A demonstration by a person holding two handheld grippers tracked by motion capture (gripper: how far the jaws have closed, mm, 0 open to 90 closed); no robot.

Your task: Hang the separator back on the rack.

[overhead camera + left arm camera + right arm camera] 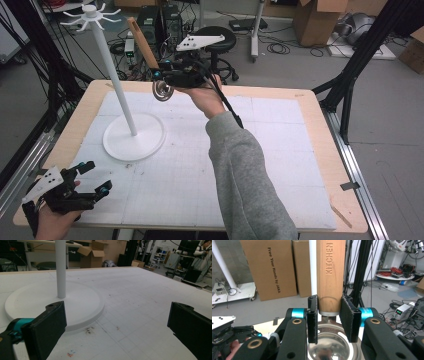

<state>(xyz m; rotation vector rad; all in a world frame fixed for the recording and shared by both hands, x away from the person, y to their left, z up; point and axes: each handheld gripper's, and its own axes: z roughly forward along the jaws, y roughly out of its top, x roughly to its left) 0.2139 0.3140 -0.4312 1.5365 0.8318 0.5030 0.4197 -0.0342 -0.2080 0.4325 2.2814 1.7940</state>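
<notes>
One white stand point(131, 134) rises just beside the held ladle point(150, 60).

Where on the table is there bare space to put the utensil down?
Free: the white mat right of the sleeve, up to the table's right edge, and the middle strip between the stand base and the sleeve. Crowded: the left side, with the base and, at the near corner, the left tool.

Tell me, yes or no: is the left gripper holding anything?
No. In the left gripper view the left gripper has its jaws wide apart with bare table between them.
</notes>
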